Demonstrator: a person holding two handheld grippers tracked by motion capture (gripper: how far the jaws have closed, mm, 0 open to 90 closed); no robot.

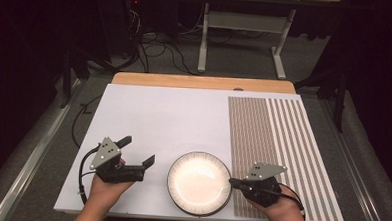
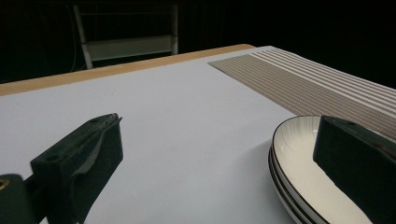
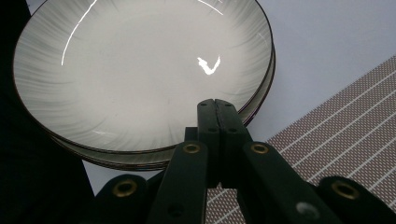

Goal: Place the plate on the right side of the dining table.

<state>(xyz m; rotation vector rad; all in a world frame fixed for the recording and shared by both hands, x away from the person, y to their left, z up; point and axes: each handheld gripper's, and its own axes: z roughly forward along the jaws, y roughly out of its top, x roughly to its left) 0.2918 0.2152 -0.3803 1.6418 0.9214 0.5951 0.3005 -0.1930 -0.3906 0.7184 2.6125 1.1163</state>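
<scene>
A stack of white plates [image 1: 199, 183] with dark rims sits near the front edge of the white board [image 1: 168, 119]. My left gripper [image 1: 138, 149] is open just left of the stack, with nothing between its jaws. In the left gripper view its right jaw stands in front of the plates' [image 2: 303, 158] rim, and the gripper [image 2: 219, 126] spans bare board. My right gripper [image 1: 232, 181] is shut at the stack's right rim. In the right gripper view its jaws [image 3: 216, 101] press together with no gap, their tips over the edge of the top plate [image 3: 140, 70].
A brown striped placemat [image 1: 277, 144] covers the right part of the board, beside the plates. A wooden table edge [image 1: 200, 82] runs along the far side. Beyond it stand a metal frame [image 1: 242, 27] and cables on the floor.
</scene>
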